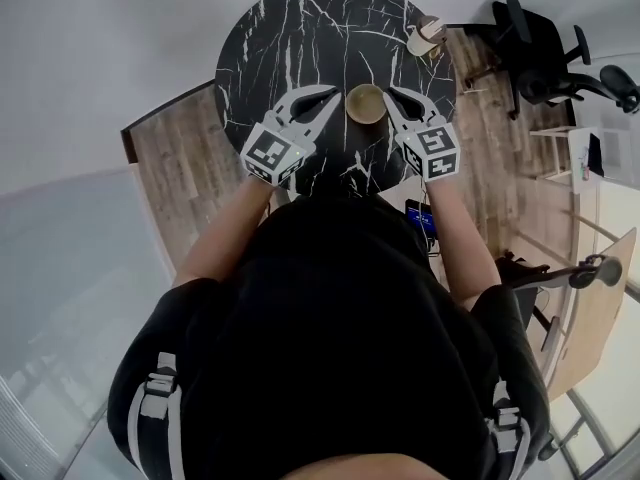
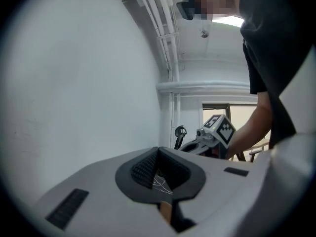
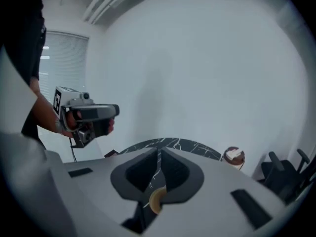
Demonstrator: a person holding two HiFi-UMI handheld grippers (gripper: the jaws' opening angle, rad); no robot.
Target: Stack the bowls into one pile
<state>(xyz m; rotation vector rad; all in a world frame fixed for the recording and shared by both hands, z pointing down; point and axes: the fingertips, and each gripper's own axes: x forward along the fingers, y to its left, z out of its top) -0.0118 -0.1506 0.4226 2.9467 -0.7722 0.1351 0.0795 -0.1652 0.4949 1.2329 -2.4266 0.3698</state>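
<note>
A: Nearest item first?
B: A torso in black (image 1: 330, 328) is seen from above, filling the lower part of the head view. Two bare forearms (image 1: 235, 218) are extended from it toward the surface (image 1: 290, 38).

A: State of the left gripper (image 2: 158, 151)?
B: Its jaws are seen closed tip to tip in its own view, and nothing is clamped between them. Only a strip of the veined top is glimpsed through the hollow behind the pads. The gripper is held over the near edge of the surface, left of centre.

A: And the right gripper (image 3: 159, 151)?
B: It is likewise closed, tips together, with nothing held. A tan sliver is seen through the hollow behind its jaws. The gripper is held over the near right part of the surface.

A: Bowl position?
B: A tan bowl (image 1: 366, 103) is recorded upright on the round black, white-veined surface. In the head view it is placed between the two gripper tips, just beside the right one. Neither gripper is closed on it. Whether further bowls are nested inside cannot be told.

A: Farther items?
B: A light cup with a brown top (image 1: 425, 38) is noted at the far right rim, well apart from the bowl. Beyond it, off the surface, a black office chair (image 1: 540, 53) is noted on wood flooring (image 1: 500, 138). A plain white wall (image 3: 197, 58) is seen behind.
</note>
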